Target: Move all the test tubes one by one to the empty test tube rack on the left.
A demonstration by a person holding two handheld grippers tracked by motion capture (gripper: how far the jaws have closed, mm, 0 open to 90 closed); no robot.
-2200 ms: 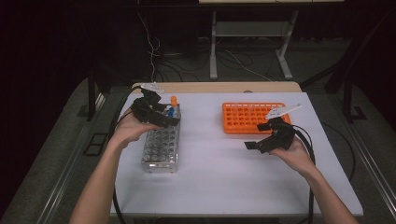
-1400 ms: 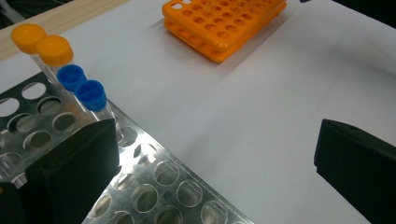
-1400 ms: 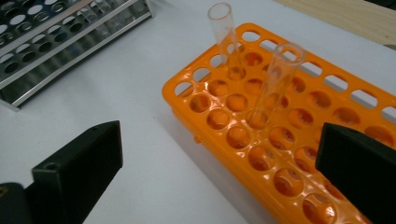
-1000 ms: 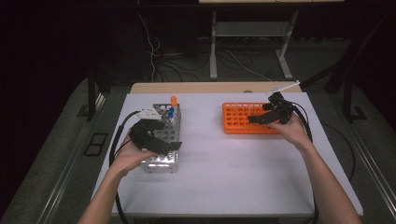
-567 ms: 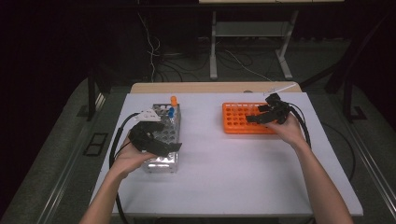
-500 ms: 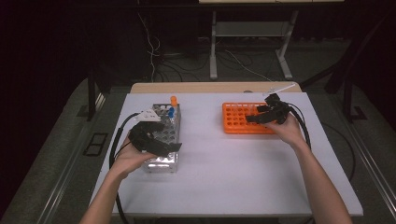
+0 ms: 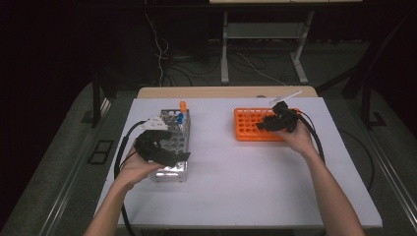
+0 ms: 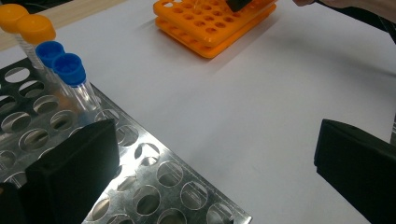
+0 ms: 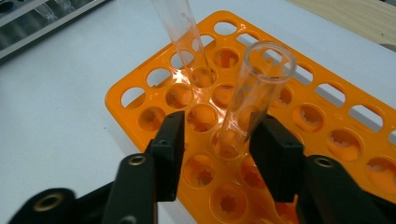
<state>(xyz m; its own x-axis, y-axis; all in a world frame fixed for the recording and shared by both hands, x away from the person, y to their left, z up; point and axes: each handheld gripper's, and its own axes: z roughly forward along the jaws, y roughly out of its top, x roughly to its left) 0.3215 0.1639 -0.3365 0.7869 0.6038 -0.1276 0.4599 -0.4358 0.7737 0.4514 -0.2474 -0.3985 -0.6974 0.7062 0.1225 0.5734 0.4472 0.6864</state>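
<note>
Tongs in the person's right hand (image 9: 217, 140) stood over the orange rack (image 9: 327, 126), the jaws parted with a clear open-topped tube (image 9: 254, 93) between them; the tube leaned against the right-hand jaw while a gap showed at the other, its foot already in one of the rack's wells. My judgement: the step in hand was seating this tube in the orange rack, and the grip looked slack, either just let go or about to be. The next move would call for drawing the tongs straight back off the tube without knocking it or the second clear tube (image 9: 180, 37) standing one well beyond. The left tongs (image 8: 210, 172) gaped wide and empty above the near corner of the metal rack (image 8: 154, 186), well apart from the orange rack, with blue-capped tubes (image 8: 70, 70) and orange-capped tubes (image 8: 28, 28) at that rack's far end. Hard to tell was whether the tube sat fully down in its well. In the high view the right tongs (image 7: 275, 120) hid the tubes' feet, and the second tube's top was cut off in the right gripper view.
</note>
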